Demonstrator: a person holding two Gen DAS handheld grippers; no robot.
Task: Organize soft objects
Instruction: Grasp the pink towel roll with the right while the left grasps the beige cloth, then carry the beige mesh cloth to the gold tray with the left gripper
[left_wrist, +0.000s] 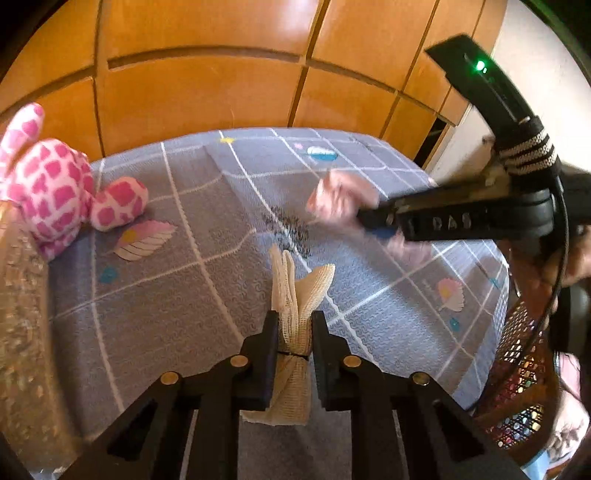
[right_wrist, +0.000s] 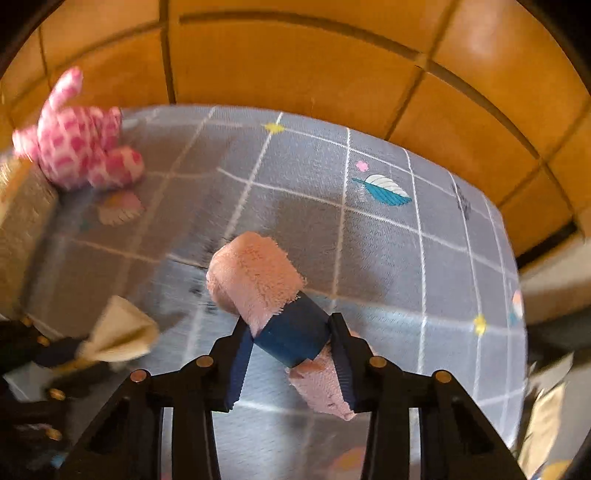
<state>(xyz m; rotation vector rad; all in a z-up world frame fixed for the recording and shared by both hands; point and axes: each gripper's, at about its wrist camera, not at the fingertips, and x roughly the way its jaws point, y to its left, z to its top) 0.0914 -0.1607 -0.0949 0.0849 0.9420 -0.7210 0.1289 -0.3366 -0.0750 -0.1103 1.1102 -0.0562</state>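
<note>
At the far left of the bed, a pink-and-white plush toy sits on the grey checked cover, leaning against a pale glittery cushion at the left edge. Orange wooden cupboard doors stand behind the bed.

The left gripper hovers over the near middle of the cover, its jaws closed narrowly on a cream mesh cloth that is tied at the waist with a thin black band. The cloth stands upright between the jaws, its ends fanning out above and below.

To the right, the right gripper holds a rolled pink towel wrapped in a blue band; the jaws grip the roll at the band. The roll lies tilted, one end pointing far-left, and is held above the cover, near the mesh cloth but apart from it.
</note>
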